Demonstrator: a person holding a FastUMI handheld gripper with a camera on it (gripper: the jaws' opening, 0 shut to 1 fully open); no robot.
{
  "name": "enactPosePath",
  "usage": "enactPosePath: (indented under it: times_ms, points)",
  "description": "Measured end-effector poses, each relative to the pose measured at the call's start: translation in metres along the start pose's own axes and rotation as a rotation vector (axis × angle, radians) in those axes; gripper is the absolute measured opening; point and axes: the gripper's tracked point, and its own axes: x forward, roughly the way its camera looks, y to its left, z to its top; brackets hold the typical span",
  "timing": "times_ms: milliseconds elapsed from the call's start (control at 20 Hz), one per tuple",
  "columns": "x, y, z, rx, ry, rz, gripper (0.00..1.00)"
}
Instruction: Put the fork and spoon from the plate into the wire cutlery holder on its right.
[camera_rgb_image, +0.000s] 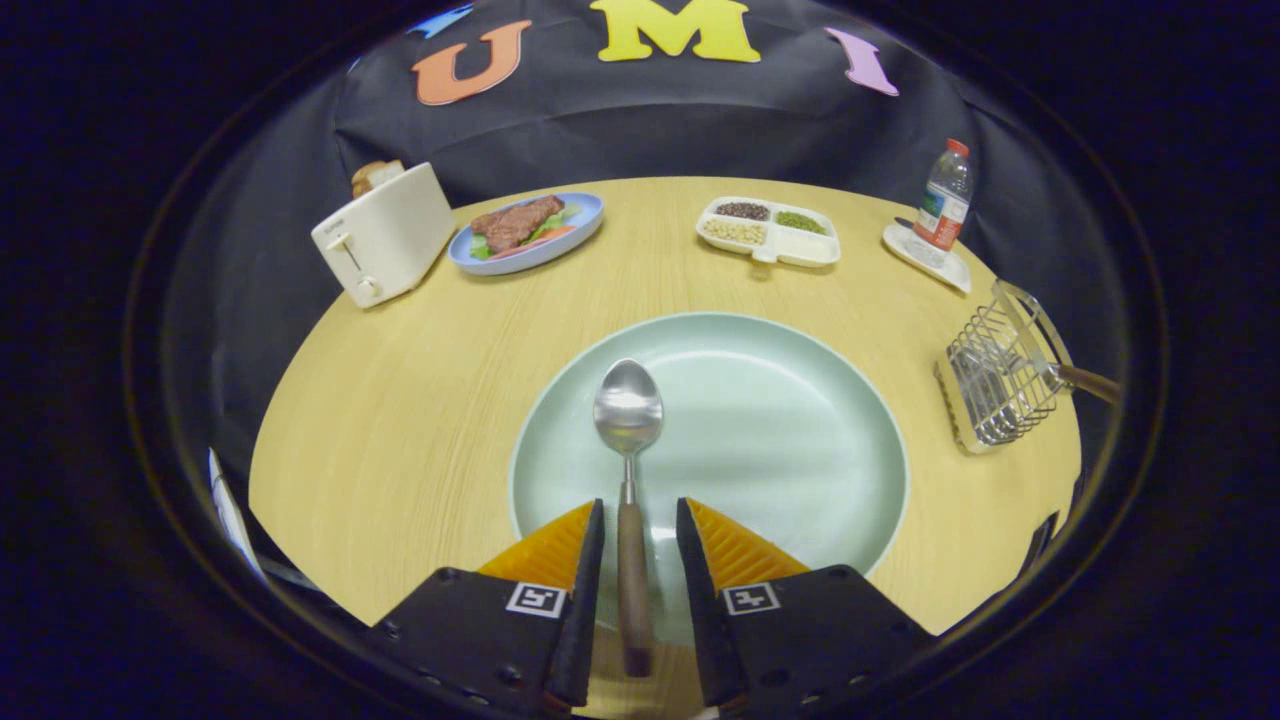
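Note:
A metal spoon with a wooden handle lies on the pale green plate, its bowl pointing away from me. My gripper is open and straddles the spoon's handle, with a small gap on each side of it. To the right of the plate lies the wire cutlery holder, tipped on its side. A wooden handle sticks out of the holder to the right, likely the fork's; its metal end is hard to make out among the wires.
On the round wooden table beyond the plate are a white toaster with bread, a blue plate of food, a divided white dish of beans and a water bottle on a small tray.

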Motion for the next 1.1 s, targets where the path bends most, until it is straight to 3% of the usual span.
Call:
enactPosePath:
  times_ms: [100,300,650,1100]
  points:
    - [-0.006,0.005,-0.004,-0.007,0.015,0.009,0.10]
    - [-0.015,0.004,-0.003,-0.028,0.021,0.025,0.03]
    - [-0.051,-0.014,0.016,0.001,-0.052,0.053,0.03]
    - [-0.109,-0.086,0.045,0.056,-0.172,0.025,0.03]
